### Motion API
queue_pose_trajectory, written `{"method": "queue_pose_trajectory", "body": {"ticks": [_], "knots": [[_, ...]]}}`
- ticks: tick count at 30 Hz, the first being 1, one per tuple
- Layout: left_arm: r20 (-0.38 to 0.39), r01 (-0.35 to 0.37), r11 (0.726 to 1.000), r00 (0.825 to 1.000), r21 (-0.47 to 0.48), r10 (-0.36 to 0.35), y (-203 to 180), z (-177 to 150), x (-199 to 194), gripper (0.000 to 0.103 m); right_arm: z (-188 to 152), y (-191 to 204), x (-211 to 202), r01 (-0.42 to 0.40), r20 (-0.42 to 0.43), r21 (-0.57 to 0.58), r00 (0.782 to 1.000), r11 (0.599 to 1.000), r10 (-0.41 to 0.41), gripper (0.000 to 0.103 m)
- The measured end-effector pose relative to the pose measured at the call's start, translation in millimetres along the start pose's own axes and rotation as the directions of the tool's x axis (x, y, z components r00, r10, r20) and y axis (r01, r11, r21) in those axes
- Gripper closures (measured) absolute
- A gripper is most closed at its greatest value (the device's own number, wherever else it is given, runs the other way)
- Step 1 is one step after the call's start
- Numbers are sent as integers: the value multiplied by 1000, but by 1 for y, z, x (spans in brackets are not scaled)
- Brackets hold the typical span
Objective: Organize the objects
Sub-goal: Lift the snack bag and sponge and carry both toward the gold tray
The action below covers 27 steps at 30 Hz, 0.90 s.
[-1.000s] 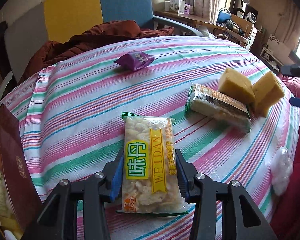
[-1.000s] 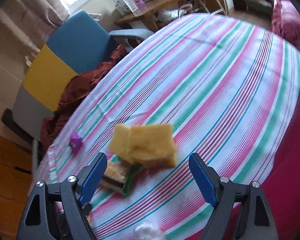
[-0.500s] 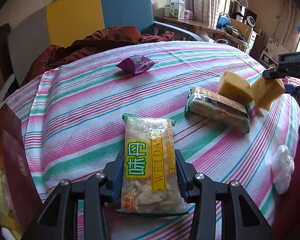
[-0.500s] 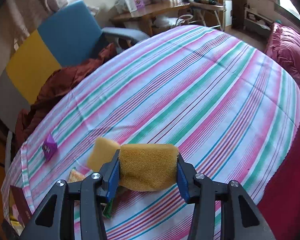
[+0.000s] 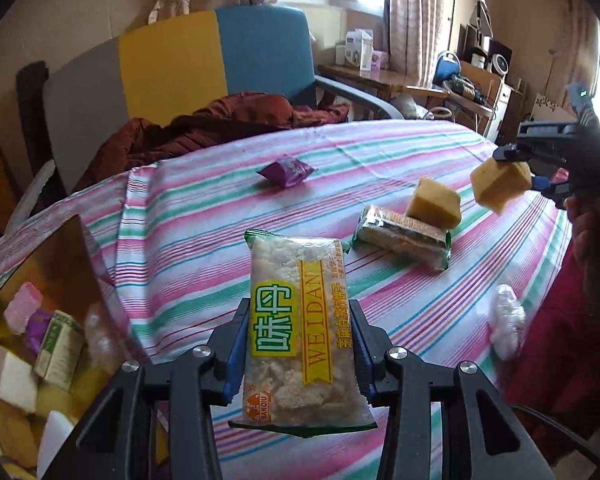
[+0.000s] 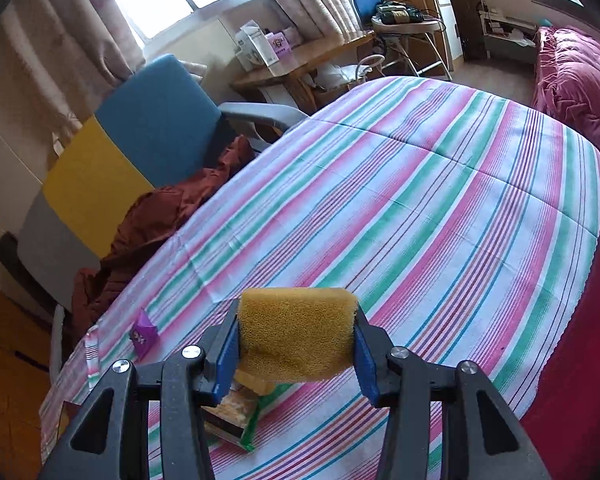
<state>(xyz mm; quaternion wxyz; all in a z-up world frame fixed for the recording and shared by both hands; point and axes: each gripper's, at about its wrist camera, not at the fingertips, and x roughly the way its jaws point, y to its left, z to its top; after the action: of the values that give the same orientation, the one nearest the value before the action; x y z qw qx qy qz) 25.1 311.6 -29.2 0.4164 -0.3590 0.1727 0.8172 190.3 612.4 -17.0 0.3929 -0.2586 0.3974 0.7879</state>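
Left hand-held gripper (image 5: 298,354) pinching a clear snack packet (image 5: 300,332) with a yellow WEIDAN label, blue pads pressed against both long edges, packet lifted off the striped cloth of the table (image 5: 188,240). At near left, an open box (image 5: 40,332) holding foam blocks and small packs, its dark flap raised.

Right hand-held gripper (image 6: 296,350) clamped on a yellow sponge (image 6: 296,334), held up above the cloth; in the left wrist view that sponge (image 5: 500,186) hanging in the air at far right, clear of the table.

Farther along the table, a second yellow sponge (image 5: 434,202) resting on the far end of a green-edged biscuit packet (image 5: 402,238), touching it. Beyond them, toward the far left, a purple snack pouch (image 5: 286,170) lying alone, well apart from the rest. At the near right edge of the table, a crumpled white plastic wad (image 5: 506,322).

Behind the table, a blue, yellow and grey chair (image 5: 180,64) with a rust-brown garment (image 5: 220,124) heaped on its seat. In the right wrist view, biscuit packet (image 6: 236,416) partly hidden beneath the gripper's left finger.
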Motion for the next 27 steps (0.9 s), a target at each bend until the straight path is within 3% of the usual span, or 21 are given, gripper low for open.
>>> {"method": "queue_pose_trajectory", "body": {"ticks": [5, 13, 20, 23, 27], "knots": [[25, -24, 998, 999, -54, 26, 19, -5, -27, 58, -2, 0, -16, -47, 48, -7, 998, 999, 47, 54], [44, -49, 991, 998, -123, 55, 45, -23, -52, 58, -8, 13, -37, -76, 43, -70, 996, 995, 79, 54], [49, -55, 980, 997, -193, 65, 67, -38, -68, 58, -17, 67, -71, -166, 40, -212, 983, 963, 179, 54], [62, -63, 972, 995, -224, 79, 80, -43, -79, 58, -29, 97, -76, -235, -9, -272, 970, 933, 241, 54], [72, -68, 959, 993, -277, 92, 99, -51, -91, 58, -57, 142, -71, -355, -144, -332, 935, 874, 325, 54]]}}
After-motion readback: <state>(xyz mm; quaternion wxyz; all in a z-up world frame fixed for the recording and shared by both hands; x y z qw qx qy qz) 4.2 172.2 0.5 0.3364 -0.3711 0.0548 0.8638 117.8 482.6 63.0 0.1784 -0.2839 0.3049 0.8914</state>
